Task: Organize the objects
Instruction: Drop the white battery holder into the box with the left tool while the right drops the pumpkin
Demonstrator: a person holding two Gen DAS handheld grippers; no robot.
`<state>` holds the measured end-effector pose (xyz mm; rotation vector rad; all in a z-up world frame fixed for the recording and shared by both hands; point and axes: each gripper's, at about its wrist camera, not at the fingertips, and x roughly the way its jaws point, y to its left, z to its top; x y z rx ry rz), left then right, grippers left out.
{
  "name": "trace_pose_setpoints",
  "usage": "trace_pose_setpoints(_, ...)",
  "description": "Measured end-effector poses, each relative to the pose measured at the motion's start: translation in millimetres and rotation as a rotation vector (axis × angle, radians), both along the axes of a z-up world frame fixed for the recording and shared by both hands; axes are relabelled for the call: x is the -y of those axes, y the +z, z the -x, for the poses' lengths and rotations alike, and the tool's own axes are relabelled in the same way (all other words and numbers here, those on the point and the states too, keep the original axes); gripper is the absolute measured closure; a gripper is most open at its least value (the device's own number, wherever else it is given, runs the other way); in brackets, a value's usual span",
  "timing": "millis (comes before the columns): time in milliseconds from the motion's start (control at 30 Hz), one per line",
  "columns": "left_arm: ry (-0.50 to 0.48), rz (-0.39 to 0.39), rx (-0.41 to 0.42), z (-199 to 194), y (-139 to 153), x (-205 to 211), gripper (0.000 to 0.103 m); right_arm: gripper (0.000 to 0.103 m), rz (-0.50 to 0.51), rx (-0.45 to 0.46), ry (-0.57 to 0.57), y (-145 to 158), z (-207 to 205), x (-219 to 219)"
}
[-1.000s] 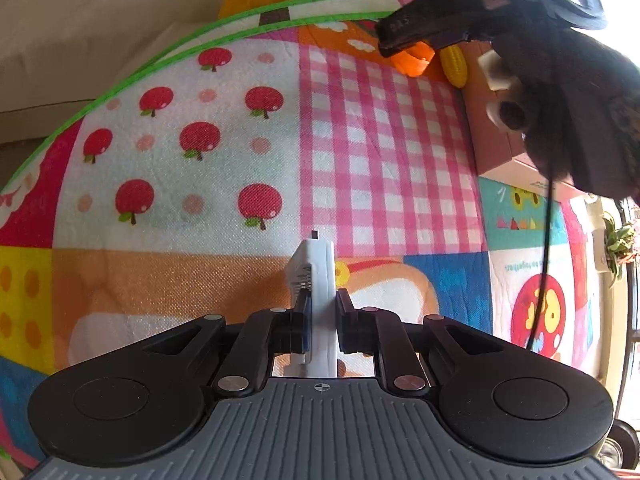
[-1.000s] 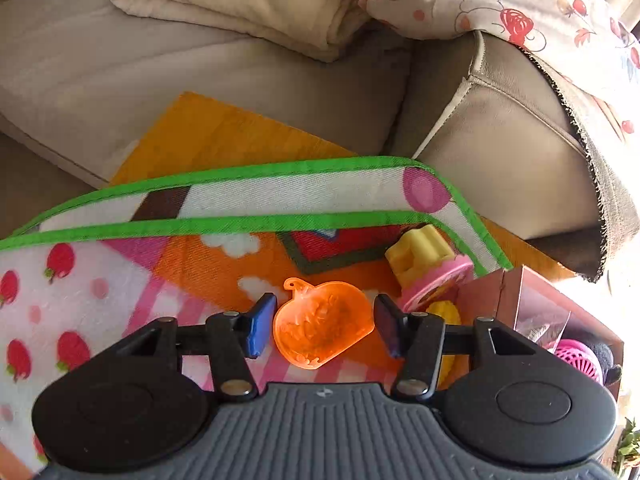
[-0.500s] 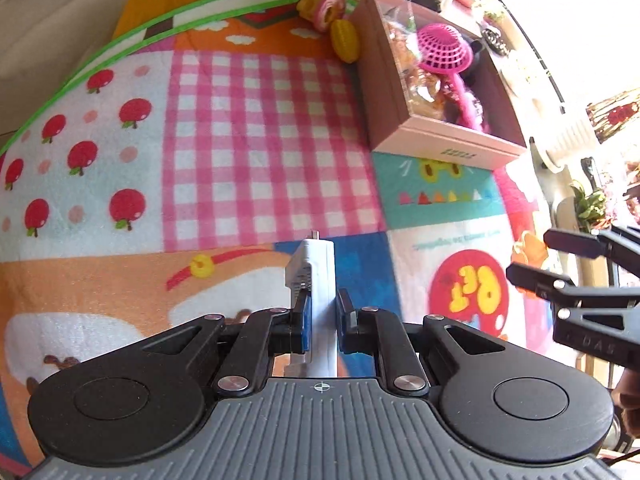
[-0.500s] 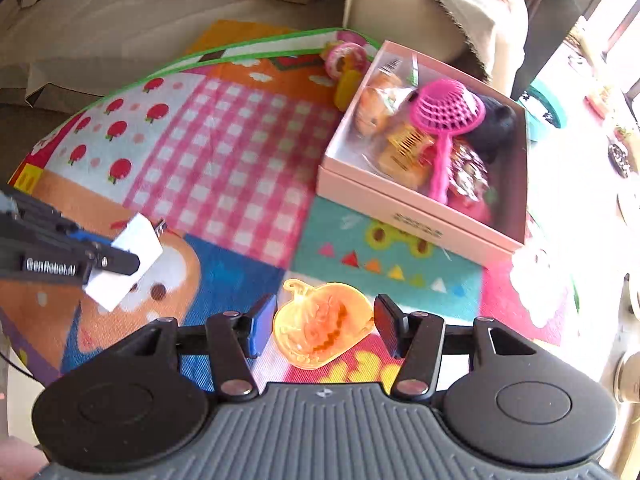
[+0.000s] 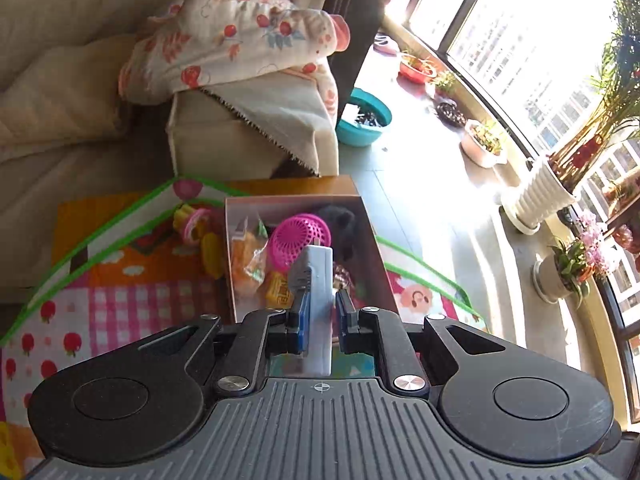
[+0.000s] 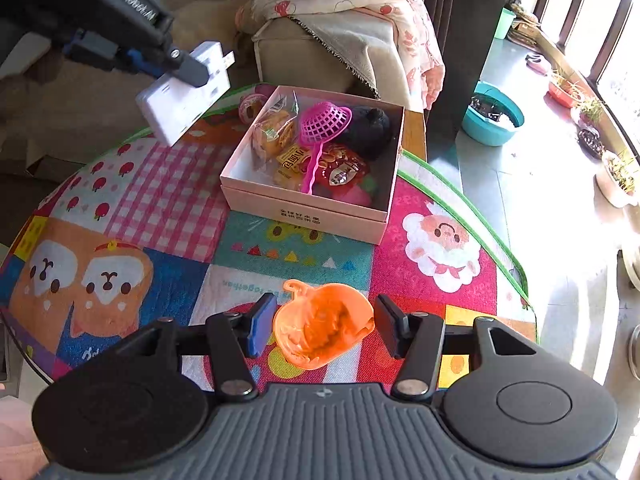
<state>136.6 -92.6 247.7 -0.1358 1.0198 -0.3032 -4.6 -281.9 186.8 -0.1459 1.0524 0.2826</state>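
Observation:
My left gripper [image 5: 319, 320] is shut on a white plug adapter [image 5: 319, 300] and holds it in the air, pointed toward the pink box [image 5: 236, 272]. From the right wrist view the adapter [image 6: 184, 92] hangs up and to the left of the pink box [image 6: 304, 210], which holds a pink strainer [image 6: 324, 120], snack packets and a black object. My right gripper [image 6: 322, 326] holds an orange pumpkin-shaped toy [image 6: 320, 330] between its fingers above the mat, in front of the box.
The colourful play mat [image 6: 120, 200] lies on the floor before a beige sofa [image 6: 320, 52] with a floral blanket. A yellow-pink toy [image 5: 196, 222] lies left of the box. A teal basin [image 6: 494, 118] and plant pots stand on the tiled floor to the right.
Both grippers have lifted and swung toward the box with their objects. The left one rose from low over the mat to high beside the box; the right one faces the box from farther back.

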Motion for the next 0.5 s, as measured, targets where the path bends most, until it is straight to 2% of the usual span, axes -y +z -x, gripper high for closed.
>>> trace_pose_setpoints(167,0.058,0.021,0.042,-18.1,11.2,15.7,0.082,0.050,-0.015,0.035,0.025,3.2,6.0,9.6)
trace_pose_setpoints(233,0.092,0.024,0.034,-18.4,9.3,15.6,0.082,0.050,-0.017,0.035,0.029,1.7,7.7,10.8)
trace_pose_setpoints(333,0.096,0.001,0.001,-12.0,-5.5,13.5,0.082,0.050,-0.007,0.052,0.034,1.9,12.4,11.4)
trace_pose_setpoints(400,0.094,-0.027,-0.044,-2.6,-22.2,11.0,0.082,0.050,-0.009,0.046,0.027,1.1,13.0,11.8)
trace_pose_setpoints(500,0.102,-0.030,-0.116,16.6,-46.7,1.6,0.082,0.050,0.005,0.059,0.032,2.7,10.5,9.7)
